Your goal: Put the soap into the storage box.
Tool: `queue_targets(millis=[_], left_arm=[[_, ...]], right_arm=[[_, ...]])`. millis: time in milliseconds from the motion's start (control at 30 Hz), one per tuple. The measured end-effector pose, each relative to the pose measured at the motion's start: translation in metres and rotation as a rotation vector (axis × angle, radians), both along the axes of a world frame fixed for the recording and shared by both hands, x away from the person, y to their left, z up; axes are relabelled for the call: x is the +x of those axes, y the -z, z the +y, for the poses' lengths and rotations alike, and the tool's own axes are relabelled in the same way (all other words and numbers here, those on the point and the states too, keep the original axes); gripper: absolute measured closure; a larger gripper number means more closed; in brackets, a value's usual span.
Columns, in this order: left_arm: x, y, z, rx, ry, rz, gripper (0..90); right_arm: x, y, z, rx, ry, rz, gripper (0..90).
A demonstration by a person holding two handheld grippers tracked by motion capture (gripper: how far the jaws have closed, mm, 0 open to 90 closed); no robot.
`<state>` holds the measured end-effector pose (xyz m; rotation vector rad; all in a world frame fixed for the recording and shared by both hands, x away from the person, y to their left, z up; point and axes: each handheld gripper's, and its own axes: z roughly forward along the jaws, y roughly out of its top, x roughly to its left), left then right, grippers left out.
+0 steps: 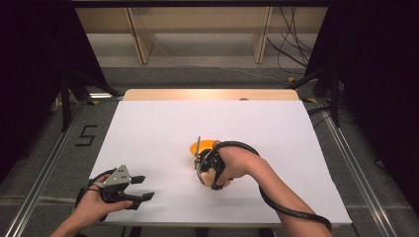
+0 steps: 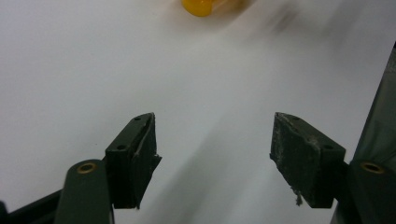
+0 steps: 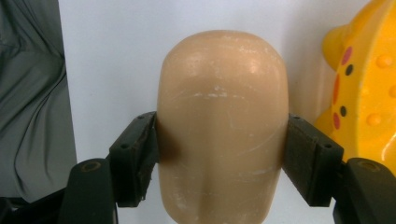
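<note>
A smooth tan rounded object (image 3: 222, 126) sits between the jaws of my right gripper (image 3: 222, 154), and both pads press on its sides. In the high view this gripper (image 1: 206, 169) is near the middle of the white table (image 1: 148, 128), with the tan object (image 1: 204, 179) under the hand. Right beside it lies a yellow toy (image 3: 369, 93) with red and black dots, seen orange-yellow (image 1: 203, 146) from above and far off at the top of the left gripper view (image 2: 200, 6). My left gripper (image 1: 144, 187) rests at the table's front left, open and holding nothing (image 2: 212, 140).
White sheet covers the table; a strip of bare wood (image 1: 207, 94) shows along its far edge. Grey floor with a taped "5" (image 1: 85, 136) lies to the left. Dark curtains flank both sides. A grey cloth (image 3: 28, 102) shows left of the table edge.
</note>
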<state>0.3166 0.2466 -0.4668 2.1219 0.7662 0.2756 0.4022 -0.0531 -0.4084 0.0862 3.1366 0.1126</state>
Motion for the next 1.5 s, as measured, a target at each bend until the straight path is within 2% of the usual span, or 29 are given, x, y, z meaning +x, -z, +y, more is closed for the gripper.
queue_targets(millis=[100,133,167,200,233,300,333,367,400,467,500,533,600,633,733,767,833,867,933,967,1067,1100,1133,1200,1300,1367,1433,1467,1500], left_arm=[[0.000,0.000,0.000,0.003,0.004,-0.004,31.4],[0.000,0.000,0.000,0.003,0.001,-0.001,31.4],[0.000,0.000,0.000,0.002,0.003,-0.003,31.4],[0.000,0.000,0.000,0.003,0.006,-0.005,31.4],[0.000,0.000,0.000,-0.001,-0.001,0.000,31.4],[0.000,0.000,0.000,0.000,0.000,0.000,31.4],[0.000,0.000,0.000,0.000,0.000,0.000,31.4],[0.000,0.000,0.000,0.000,0.000,0.000,31.4],[0.000,0.000,0.000,-0.001,0.000,0.000,31.4],[0.001,-0.001,0.001,0.008,0.014,-0.013,31.4],[0.000,0.000,0.000,-0.001,0.001,-0.001,31.4],[0.000,0.000,0.000,-0.001,0.000,0.000,31.4],[0.000,0.000,0.000,0.000,0.000,0.000,31.4],[0.000,0.000,0.000,0.000,0.000,0.000,31.4],[0.000,0.000,0.000,0.000,0.002,-0.001,31.4],[0.001,-0.001,0.001,0.009,0.016,-0.015,31.4],[0.000,0.000,0.000,0.000,0.001,-0.001,31.4],[0.001,-0.001,0.001,0.008,0.015,-0.014,31.4],[0.001,0.000,0.000,0.002,0.006,-0.005,31.4],[0.000,0.000,0.000,-0.002,0.001,0.000,31.4],[0.000,0.000,0.000,-0.003,0.001,0.000,31.4],[0.000,0.000,0.000,-0.002,0.003,-0.001,31.4],[0.001,-0.001,0.001,0.010,0.019,-0.018,31.4],[0.001,-0.001,0.001,0.007,0.017,-0.015,31.4],[0.001,-0.001,0.001,0.006,0.017,-0.015,31.4],[0.001,-0.001,0.001,0.007,0.017,-0.016,31.4],[0.001,-0.001,0.001,0.007,0.017,-0.016,31.4],[0.001,-0.001,0.001,0.006,0.017,-0.016,31.4],[0.001,-0.001,0.001,0.005,0.017,-0.015,31.4]], right_arm=[[0.004,-0.001,-0.001,0.003,-0.012,-0.002,33.9],[0.003,-0.002,-0.002,-0.004,0.013,-0.005,33.9],[0.005,-0.003,-0.003,-0.002,0.013,-0.003,33.9],[0.008,-0.002,-0.003,0.012,-0.024,-0.008,33.9],[0.005,-0.004,-0.003,-0.005,0.024,-0.007,33.8],[0.010,-0.004,-0.005,0.014,-0.008,-0.011,33.8],[0.009,-0.006,-0.004,0.002,0.009,-0.009,33.9],[0.011,-0.006,-0.005,0.004,-0.002,-0.011,33.9],[0.009,-0.006,-0.005,-0.003,0.030,-0.013,33.8],[0.012,-0.006,-0.006,0.004,0.018,-0.007,33.9],[0.012,-0.007,-0.006,-0.001,0.035,-0.013,33.9],[0.014,-0.007,-0.006,0.004,0.014,-0.013,33.8],[0.016,-0.007,-0.007,0.011,0.013,-0.012,33.9],[0.014,-0.008,-0.007,-0.003,0.035,-0.014,33.9],[0.018,-0.008,-0.008,0.010,0.022,-0.014,33.9],[0.018,-0.010,-0.007,0.002,0.031,-0.013,33.8],[0.019,-0.011,-0.007,-0.004,0.024,-0.015,33.9],[0.020,-0.011,-0.007,0.000,0.025,-0.019,33.9],[0.020,-0.013,-0.007,0.004,0.046,-0.018,33.9],[0.023,-0.013,-0.007,0.011,0.007,-0.027,33.9],[0.026,-0.013,-0.007,0.028,-0.004,-0.027,33.9],[0.023,-0.016,-0.006,0.006,0.042,-0.019,33.8],[0.022,-0.017,-0.006,-0.003,0.054,-0.025,33.9],[0.026,-0.017,-0.005,0.007,0.033,-0.026,33.9],[0.026,-0.019,-0.005,0.005,0.054,-0.028,33.9],[0.029,-0.019,-0.006,0.015,0.033,-0.028,33.9],[0.030,-0.020,-0.005,0.010,0.033,-0.030,33.8],[0.029,-0.021,-0.005,0.007,0.053,-0.035,33.9],[0.030,-0.021,-0.005,0.011,0.037,-0.035,33.9]])
